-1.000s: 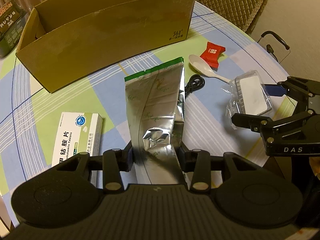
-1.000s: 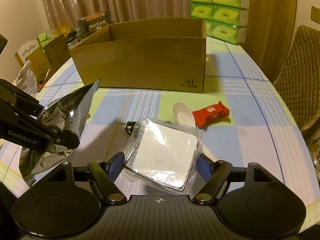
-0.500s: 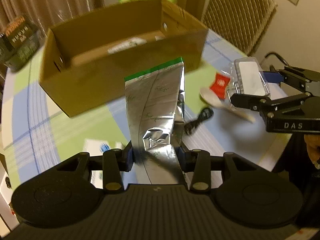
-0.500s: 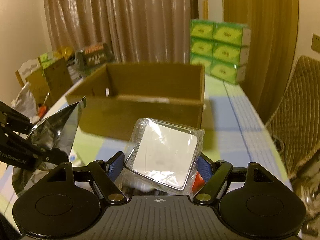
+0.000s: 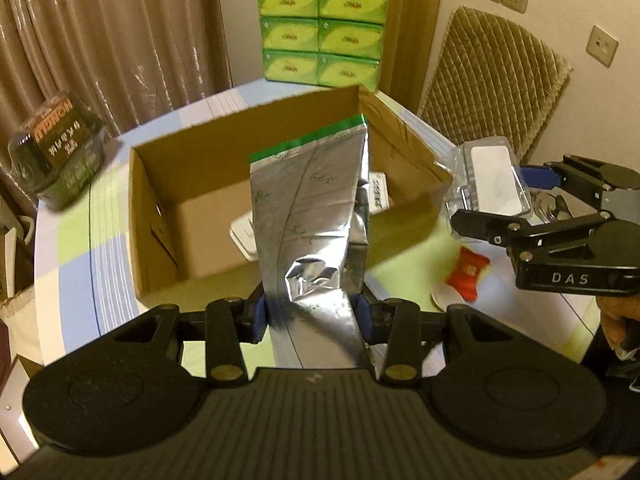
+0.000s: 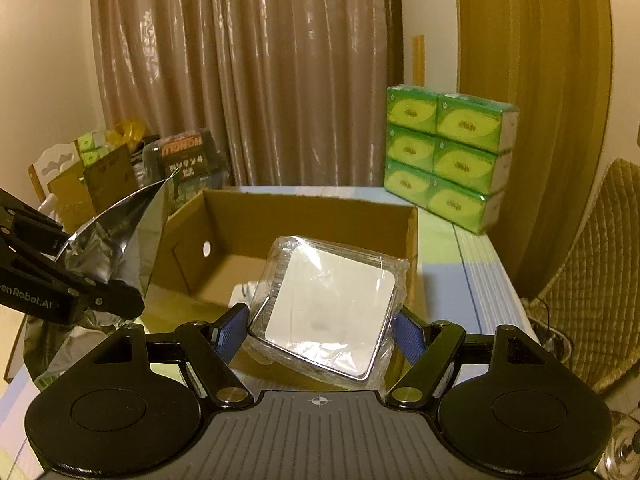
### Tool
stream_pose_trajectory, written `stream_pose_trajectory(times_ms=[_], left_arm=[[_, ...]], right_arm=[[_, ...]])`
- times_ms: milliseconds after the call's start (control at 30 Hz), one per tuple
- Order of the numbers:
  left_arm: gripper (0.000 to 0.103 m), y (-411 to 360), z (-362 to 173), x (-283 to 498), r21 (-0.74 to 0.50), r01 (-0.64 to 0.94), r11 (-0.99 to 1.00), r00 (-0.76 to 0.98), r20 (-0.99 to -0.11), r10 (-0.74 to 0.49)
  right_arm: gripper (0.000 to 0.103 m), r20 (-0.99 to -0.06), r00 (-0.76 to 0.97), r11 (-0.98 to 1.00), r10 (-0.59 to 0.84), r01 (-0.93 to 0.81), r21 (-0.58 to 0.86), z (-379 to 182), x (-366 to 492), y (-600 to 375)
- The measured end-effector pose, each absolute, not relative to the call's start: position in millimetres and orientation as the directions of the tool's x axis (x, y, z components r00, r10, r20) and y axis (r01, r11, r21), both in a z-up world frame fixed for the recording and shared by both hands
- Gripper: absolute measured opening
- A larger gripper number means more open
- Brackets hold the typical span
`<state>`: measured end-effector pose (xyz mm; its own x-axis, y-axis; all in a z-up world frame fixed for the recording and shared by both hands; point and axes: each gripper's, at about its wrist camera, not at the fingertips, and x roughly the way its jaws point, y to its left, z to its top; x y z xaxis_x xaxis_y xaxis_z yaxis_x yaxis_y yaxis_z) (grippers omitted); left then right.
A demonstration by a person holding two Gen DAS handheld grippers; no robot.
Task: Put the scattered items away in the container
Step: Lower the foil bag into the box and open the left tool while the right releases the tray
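The left claw is clamped on the crumpled lower part of a silver foil pouch with a green top strip, held upright above the near wall of the open cardboard box. The right claw, lettered "DAS" on its side, grips a plastic-wrapped white square pad beside the box's right corner. A red candy wrapper lies on the checked tabletop. Farther back stand a dark package reading "MOHOH" and stacked green tissue packs.
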<state>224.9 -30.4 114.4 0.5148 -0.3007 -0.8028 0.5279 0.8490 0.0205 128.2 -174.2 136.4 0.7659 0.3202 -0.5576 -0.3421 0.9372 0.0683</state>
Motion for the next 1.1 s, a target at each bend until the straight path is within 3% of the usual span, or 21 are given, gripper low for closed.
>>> stream_pose_trajectory(times_ms=[500,1100], left_arm=[[0.037,-34,128,311,0.017,0.492,0.870,0.532,-0.798,-0.285],[0.037,-35,102,379,0.015,0.448,0.894,0.522,-0.816,-0.248]], right_arm=[[0.073,-0.553,0.765,0.933,0.331,-0.353,0.070,139,205,-162],[0.073,-0.591,0.742,0.938,0.317,-0.336,0.081,109,247,-160]])
